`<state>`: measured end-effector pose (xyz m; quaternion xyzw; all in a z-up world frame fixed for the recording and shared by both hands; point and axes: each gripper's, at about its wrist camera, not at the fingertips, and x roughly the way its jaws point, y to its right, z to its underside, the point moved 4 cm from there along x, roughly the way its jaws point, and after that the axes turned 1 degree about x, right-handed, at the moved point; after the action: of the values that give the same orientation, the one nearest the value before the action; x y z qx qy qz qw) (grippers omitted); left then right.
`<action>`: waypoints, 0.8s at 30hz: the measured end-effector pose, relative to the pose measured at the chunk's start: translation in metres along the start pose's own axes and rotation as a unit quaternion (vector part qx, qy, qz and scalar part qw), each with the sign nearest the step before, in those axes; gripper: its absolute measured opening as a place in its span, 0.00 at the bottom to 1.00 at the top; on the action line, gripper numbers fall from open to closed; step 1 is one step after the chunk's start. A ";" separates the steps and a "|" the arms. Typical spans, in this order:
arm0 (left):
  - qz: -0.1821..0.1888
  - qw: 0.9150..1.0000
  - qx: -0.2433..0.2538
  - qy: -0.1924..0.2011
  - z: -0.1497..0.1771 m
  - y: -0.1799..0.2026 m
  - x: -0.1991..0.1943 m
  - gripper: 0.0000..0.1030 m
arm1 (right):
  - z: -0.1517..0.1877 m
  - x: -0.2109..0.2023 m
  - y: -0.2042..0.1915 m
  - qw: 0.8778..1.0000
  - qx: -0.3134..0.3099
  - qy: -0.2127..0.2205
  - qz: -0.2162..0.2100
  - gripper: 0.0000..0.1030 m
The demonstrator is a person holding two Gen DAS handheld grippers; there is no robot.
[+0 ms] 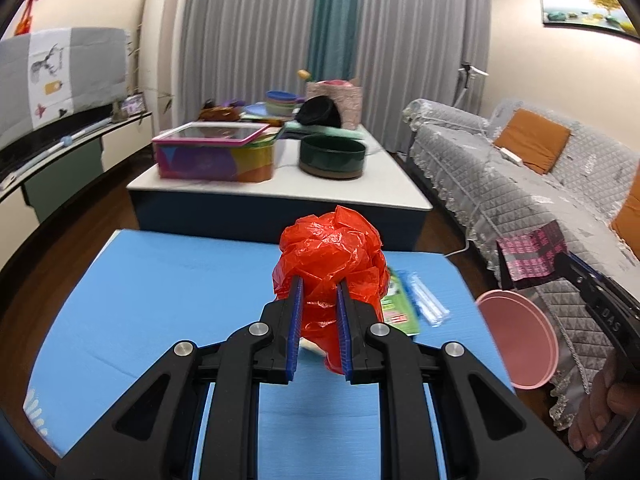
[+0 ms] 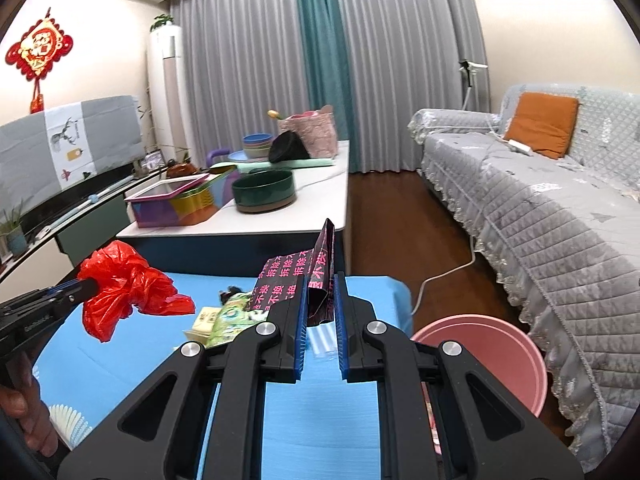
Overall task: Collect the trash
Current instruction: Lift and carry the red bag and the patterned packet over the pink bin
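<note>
My left gripper [image 1: 319, 284] is shut on a crumpled red plastic bag [image 1: 330, 256] and holds it above the blue table [image 1: 160, 280]; the bag also shows in the right wrist view [image 2: 124, 284]. My right gripper [image 2: 321, 280] is shut on a black wrapper with pink print [image 2: 304, 276], also seen at the right of the left wrist view [image 1: 532, 254]. A green packet [image 1: 398, 304] and a clear plastic wrapper [image 1: 426, 296] lie on the table. A pink bin [image 2: 480, 360] stands on the floor to the right of the table.
A white coffee table [image 1: 380, 168] beyond holds a colourful box [image 1: 216, 156], a dark green bowl [image 1: 332, 156] and other items. A grey covered sofa [image 2: 540, 208] runs along the right. A TV stand is at the left.
</note>
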<state>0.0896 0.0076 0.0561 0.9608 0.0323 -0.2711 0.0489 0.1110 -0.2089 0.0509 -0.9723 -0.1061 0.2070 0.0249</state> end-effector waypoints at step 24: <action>0.102 0.993 0.059 -0.015 -0.015 0.138 0.035 0.15 | -0.014 -0.008 0.114 0.994 0.051 -0.018 0.096 0.13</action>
<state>0.1389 -0.1263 0.0611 0.9561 -0.0821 -0.2805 0.0200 0.1319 -0.3223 0.0561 -0.9715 -0.0022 0.2311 0.0528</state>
